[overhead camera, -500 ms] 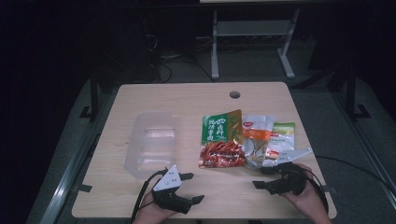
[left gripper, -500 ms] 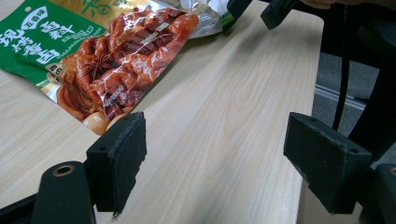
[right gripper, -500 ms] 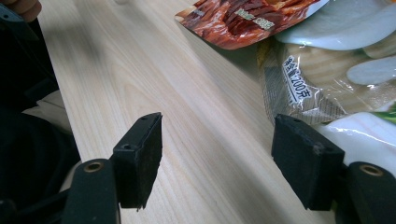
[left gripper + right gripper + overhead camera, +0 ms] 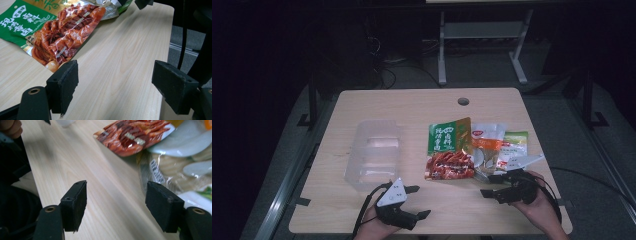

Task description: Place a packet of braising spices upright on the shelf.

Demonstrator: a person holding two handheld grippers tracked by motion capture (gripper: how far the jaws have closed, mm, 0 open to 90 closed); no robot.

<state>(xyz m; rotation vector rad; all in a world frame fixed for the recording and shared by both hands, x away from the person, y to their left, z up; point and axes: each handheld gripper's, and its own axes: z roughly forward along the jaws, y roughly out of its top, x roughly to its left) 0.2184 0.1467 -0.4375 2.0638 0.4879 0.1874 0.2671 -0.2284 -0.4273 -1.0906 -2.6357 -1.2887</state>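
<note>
Nearest the person's edge of the table (image 4: pixel 337 210), the left tongs (image 4: pixel 418 202) hover with jaws spread wide and nothing between them, pointing toward the red-and-green packet (image 4: pixel 449 155), which serves as the landmark here. In the left gripper view that packet (image 4: pixel 60 32) lies ahead and to the left of the parted jaws, flat on the wood, its clear window showing reddish-brown pieces and its green end printed with white characters. The right tongs (image 4: pixel 489 186) sit just to the right of the packet's near corner, also gaping and empty, jaws aimed leftward across the table. In the right gripper view one jaw stands close against a crinkled clear bag (image 4: pixel 175 167) with pale contents, though whether it touches cannot be told. That clear bag (image 4: pixel 487 147) lies just right of the packet, overlapping it slightly, with a green-edged sachet (image 4: pixel 517 142) farther right. Left of the packet, set apart from it, stands a clear plastic container (image 4: pixel 374 155).
</note>
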